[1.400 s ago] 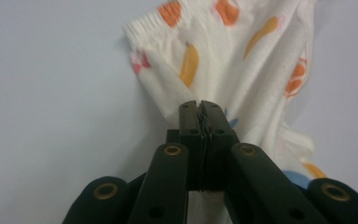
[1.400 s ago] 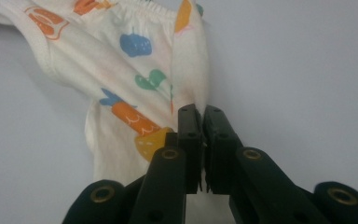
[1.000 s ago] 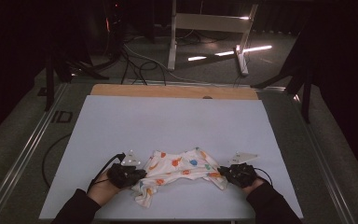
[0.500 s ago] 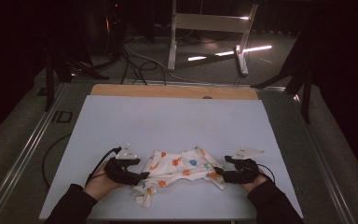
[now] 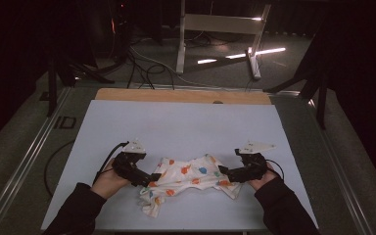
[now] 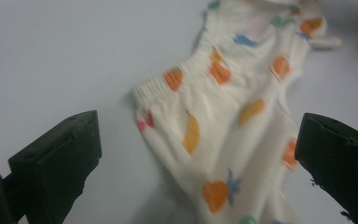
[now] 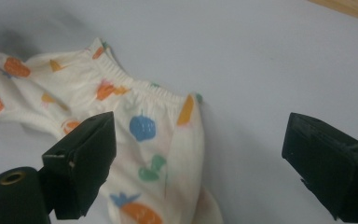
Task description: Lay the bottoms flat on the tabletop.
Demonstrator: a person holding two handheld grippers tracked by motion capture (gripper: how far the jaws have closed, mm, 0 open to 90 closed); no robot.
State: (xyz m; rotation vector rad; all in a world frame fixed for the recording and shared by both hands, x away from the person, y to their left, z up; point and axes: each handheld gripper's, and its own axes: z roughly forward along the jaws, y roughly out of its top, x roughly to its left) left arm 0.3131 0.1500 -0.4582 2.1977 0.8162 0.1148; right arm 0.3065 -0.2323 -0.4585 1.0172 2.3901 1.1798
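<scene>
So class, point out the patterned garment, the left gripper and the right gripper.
patterned garment (image 5: 191, 177): high view, middle of the cloth.
left gripper (image 5: 152, 178): high view, between its fingertips.
right gripper (image 5: 223, 172): high view, between its fingertips.

The patterned garment is released at both ends: the jaws of the left gripper and the right gripper have just been opening and are now spread wide, lifted clear above the cloth, nothing clamped between them.

Patterned cloth below wide-spread black fingers
</scene>
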